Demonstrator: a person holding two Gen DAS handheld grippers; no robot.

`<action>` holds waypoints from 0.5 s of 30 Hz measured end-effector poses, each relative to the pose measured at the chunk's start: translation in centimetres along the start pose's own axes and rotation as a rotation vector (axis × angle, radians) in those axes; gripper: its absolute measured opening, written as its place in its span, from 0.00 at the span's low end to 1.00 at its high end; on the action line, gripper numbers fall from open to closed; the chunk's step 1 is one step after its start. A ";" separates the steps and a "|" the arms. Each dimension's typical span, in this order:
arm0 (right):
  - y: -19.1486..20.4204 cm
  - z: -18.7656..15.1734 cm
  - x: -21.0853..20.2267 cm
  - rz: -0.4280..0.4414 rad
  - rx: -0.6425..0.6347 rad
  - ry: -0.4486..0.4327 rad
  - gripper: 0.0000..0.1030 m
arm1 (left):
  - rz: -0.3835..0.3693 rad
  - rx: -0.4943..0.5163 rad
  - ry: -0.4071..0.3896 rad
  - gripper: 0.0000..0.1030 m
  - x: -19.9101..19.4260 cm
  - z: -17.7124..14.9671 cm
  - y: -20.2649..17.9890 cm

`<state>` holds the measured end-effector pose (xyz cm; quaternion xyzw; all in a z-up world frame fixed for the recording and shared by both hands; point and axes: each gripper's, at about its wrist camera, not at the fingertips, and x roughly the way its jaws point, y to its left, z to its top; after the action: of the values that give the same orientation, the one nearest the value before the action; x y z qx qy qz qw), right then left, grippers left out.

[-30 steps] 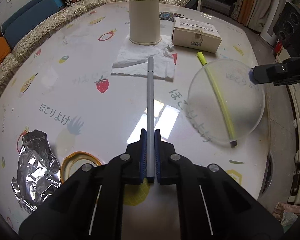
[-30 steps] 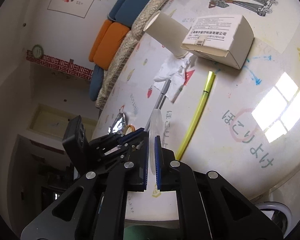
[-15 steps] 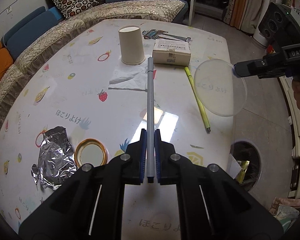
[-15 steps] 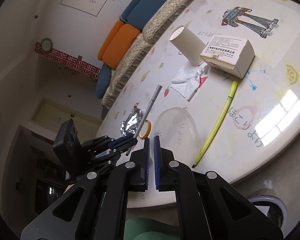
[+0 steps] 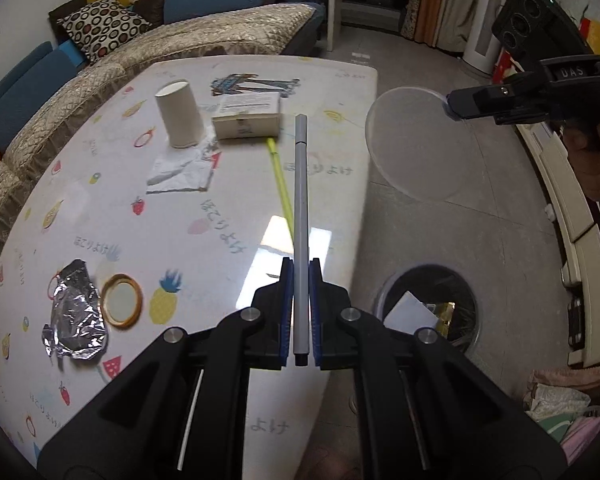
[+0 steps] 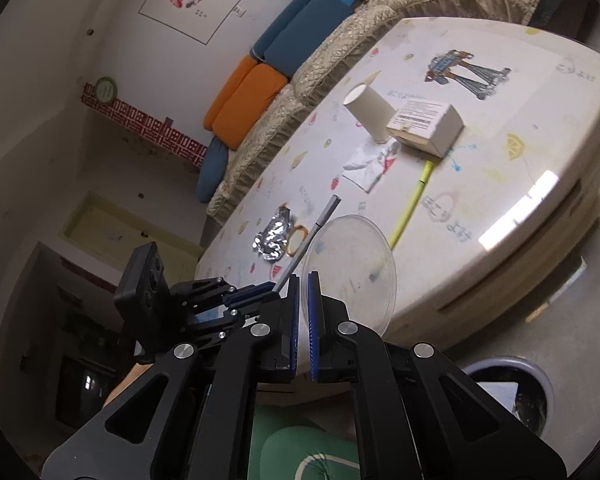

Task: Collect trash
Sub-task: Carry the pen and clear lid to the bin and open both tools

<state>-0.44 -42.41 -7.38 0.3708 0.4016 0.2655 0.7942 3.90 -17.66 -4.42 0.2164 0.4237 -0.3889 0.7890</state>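
On the table [image 5: 100, 184], from its left: crumpled foil [image 5: 74, 320] and a gold lid [image 5: 122, 300] near the front edge, then an upturned paper cup [image 5: 180, 114] on a tissue [image 5: 182, 168], a white box [image 5: 247, 120] and a yellow straw [image 5: 280, 184]. The left gripper [image 5: 300, 312] is clamped on a grey pen [image 5: 301, 208] above the table's right edge. Beyond lies open floor with a bin [image 5: 428, 308]. The right gripper [image 5: 454, 106] pinches a clear disc [image 5: 416, 144] by its rim, over that floor.

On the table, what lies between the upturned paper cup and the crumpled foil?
Left wrist view: a crumpled white tissue lies by the paper cup; from there to the foil only bare printed tablecloth.
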 end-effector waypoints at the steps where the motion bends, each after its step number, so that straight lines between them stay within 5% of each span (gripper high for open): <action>1: -0.7 -0.9 -0.6 -0.014 0.012 0.005 0.05 | -0.016 0.022 0.018 0.06 0.5 -0.2 -1.2; 15: -10.2 -12.8 -5.6 -0.135 0.195 0.051 0.05 | -0.174 0.210 0.155 0.06 6.7 -4.4 -13.8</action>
<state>-12.88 -47.56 -18.27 0.4116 0.4697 0.1802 0.7599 -7.05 -25.94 -12.55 0.2893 0.4575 -0.4802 0.6902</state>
